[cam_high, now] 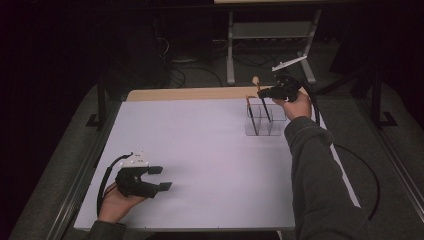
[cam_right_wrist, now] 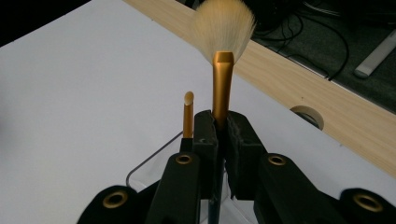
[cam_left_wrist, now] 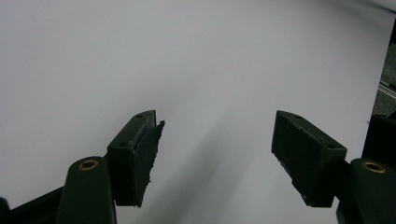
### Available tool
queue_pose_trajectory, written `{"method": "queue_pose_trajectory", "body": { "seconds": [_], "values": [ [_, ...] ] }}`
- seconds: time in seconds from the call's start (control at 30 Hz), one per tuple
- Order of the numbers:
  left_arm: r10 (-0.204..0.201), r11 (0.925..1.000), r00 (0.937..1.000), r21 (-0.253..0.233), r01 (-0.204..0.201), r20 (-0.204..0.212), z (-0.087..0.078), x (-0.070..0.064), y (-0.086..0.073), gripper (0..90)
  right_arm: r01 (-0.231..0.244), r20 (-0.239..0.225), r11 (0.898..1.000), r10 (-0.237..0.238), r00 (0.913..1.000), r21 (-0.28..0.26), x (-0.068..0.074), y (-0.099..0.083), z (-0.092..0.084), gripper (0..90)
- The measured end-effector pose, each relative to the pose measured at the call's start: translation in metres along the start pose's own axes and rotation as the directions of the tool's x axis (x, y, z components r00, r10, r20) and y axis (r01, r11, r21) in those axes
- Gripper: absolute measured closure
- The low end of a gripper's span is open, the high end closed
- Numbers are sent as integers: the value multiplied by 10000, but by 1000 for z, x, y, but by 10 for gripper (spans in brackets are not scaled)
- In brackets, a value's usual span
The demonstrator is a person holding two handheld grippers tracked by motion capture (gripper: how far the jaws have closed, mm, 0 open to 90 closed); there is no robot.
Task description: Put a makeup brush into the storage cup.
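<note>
A makeup brush (cam_right_wrist: 222,70) with a gold ferrule and pale fan bristles stands upright between the jaws of my right gripper (cam_right_wrist: 223,135), which is shut on it. Its dark handle (cam_high: 264,107) reaches down into a clear plastic organiser (cam_high: 265,120) at the far right of the white table. A second, thin gold brush (cam_right_wrist: 187,119) stands in the organiser just left of the held one. My right gripper (cam_high: 270,92) hovers over the organiser's top. Near the front left corner, my left gripper (cam_high: 160,178) rests in a hand, open, with nothing between its pads (cam_left_wrist: 140,154).
The white table top (cam_high: 200,150) has a bare wooden strip (cam_high: 190,93) along its far edge, with a round cable hole (cam_right_wrist: 307,115) in it. Beyond the table stand a metal frame (cam_high: 270,35) and loose cables on a dark floor.
</note>
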State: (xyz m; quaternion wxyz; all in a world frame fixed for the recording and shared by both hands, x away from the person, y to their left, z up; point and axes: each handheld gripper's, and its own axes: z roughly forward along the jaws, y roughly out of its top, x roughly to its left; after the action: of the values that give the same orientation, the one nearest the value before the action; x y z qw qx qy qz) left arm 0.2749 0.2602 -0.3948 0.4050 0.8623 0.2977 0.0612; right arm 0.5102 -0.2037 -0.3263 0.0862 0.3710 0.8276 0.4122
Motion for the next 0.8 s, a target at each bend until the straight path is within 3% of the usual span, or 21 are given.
{"method": "queue_pose_trajectory", "body": {
  "seconds": [0.13, 0.8],
  "values": [
    [30, 10000, 10000, -13, -30, 27, 1, 0, 0, 311, -251, 24, 9997, 251, 9997, 0, 0, -4, -1, 823],
    [41, 10000, 10000, 90, -42, 73, 3, -1, 0, 311, -185, 65, 9998, 185, 9998, 75, -2, -16, 0, 822]
  ]
}}
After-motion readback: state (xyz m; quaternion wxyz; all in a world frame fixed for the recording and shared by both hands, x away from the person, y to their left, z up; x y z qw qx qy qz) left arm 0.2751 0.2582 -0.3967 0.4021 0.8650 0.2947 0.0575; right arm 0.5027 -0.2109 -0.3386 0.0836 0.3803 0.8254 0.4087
